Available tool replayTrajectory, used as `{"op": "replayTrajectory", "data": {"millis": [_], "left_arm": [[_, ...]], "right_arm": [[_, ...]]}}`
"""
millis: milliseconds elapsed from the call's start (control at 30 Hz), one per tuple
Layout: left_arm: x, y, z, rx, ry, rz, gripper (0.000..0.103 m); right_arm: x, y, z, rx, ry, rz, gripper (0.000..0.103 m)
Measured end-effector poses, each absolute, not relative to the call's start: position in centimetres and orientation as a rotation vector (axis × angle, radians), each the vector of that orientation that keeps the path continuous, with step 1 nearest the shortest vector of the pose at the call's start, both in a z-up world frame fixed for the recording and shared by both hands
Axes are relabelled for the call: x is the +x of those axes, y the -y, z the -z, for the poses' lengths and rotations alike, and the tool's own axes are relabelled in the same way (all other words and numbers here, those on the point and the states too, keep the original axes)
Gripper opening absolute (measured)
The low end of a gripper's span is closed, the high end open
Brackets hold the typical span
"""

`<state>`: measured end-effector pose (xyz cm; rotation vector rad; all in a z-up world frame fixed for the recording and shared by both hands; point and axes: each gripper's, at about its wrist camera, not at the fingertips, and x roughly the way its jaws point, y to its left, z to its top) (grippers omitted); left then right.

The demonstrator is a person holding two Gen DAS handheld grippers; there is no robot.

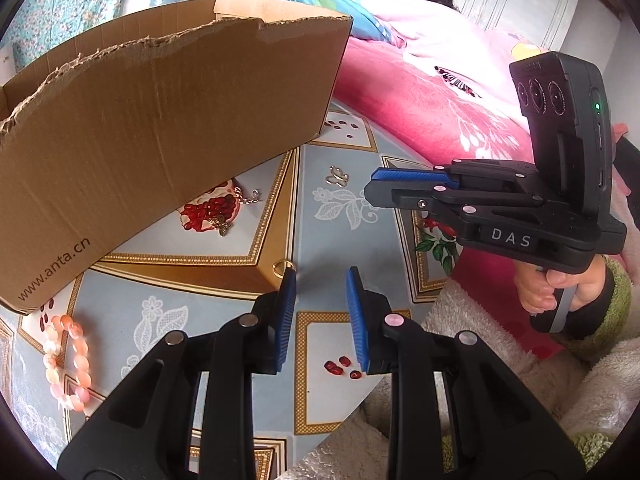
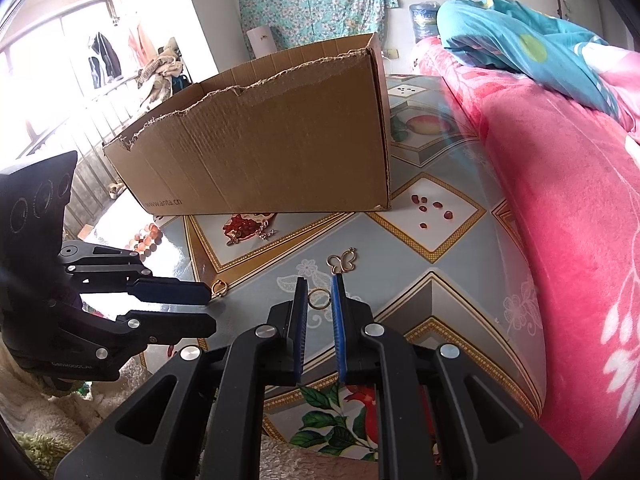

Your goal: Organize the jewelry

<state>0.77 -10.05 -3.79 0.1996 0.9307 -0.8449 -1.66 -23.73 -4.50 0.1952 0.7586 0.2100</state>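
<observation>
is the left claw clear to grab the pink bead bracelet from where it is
Probably yes. The left claw stands open and empty, and the pink bead bracelet lies uncovered on the table beside the cardboard box, nothing between them.

- A lived-in home bedroom: a bed with a pink blanket and a teal quilt.
- Clothes hang by a bright window.
- Floral cloth hangs on the wall.

- Daylight is flooding through a large window far left of the tongs.
- A floral curtain is hanging on the white wall ahead.
- A pink blanket is lying right of them.
</observation>
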Motion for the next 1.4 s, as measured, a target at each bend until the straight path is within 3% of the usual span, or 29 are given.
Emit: {"op": "replayTrajectory", "data": {"millis": [400, 633, 1133, 1400], "left_arm": [[1.1, 11.2, 4.1, 0.416, -0.836, 0.805, 0.024], [1.3, 11.5, 4.1, 0.450, -0.824, 0.854, 0.011], [0.8, 11.2, 3.7, 0.420, -0.811, 0.836, 0.011], [0.2, 9.5, -0.2, 0.326, -0.733, 0.821, 0.011]], "right_arm": [[-1.7, 23.7, 4.4, 0.200, -0.743, -0.220, 0.012], [-1.6, 23.7, 4.4, 0.204, -0.739, -0.225, 0.012], [-1.9, 23.5, 3.6, 0.185, -0.708, -0.227, 0.012], [-2.4, 23.2, 1.3, 0.184, -0.664, -0.240, 0.012]]}}
